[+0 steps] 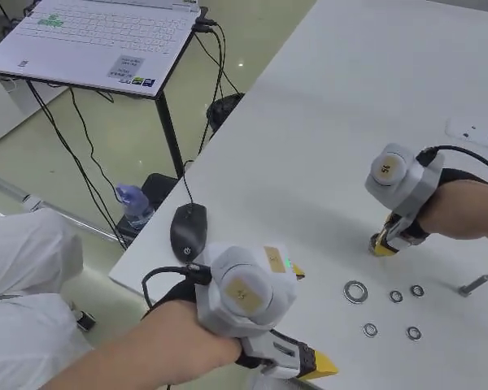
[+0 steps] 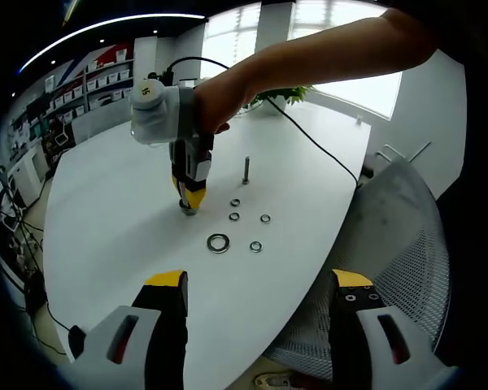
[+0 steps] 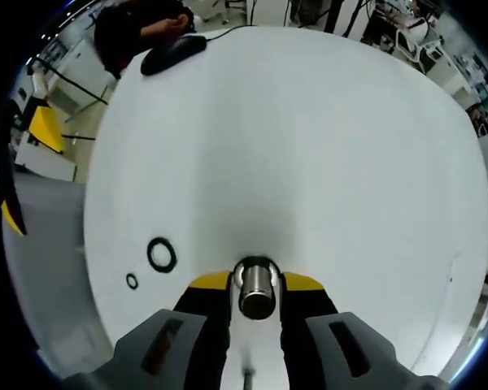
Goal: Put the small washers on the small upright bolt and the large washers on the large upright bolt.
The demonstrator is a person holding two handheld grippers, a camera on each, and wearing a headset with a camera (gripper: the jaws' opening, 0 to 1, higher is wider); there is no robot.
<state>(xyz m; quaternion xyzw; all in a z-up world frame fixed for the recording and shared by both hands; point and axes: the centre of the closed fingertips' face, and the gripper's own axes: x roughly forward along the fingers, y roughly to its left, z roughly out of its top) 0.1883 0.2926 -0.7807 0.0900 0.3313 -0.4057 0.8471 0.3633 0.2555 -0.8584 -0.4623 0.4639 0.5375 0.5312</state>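
Right gripper clasps large bolt; washers nearby.

In the head view the large bolt was almost wholly covered by the clamped tips of the right gripper, and the laptop was cut off by the top edge. A flat white object was clipped by the right edge and could not be identified. In the left gripper view the small washers were too small for their sizes to be compared.

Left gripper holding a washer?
No: the left gripper is open, with nothing between its jaws.
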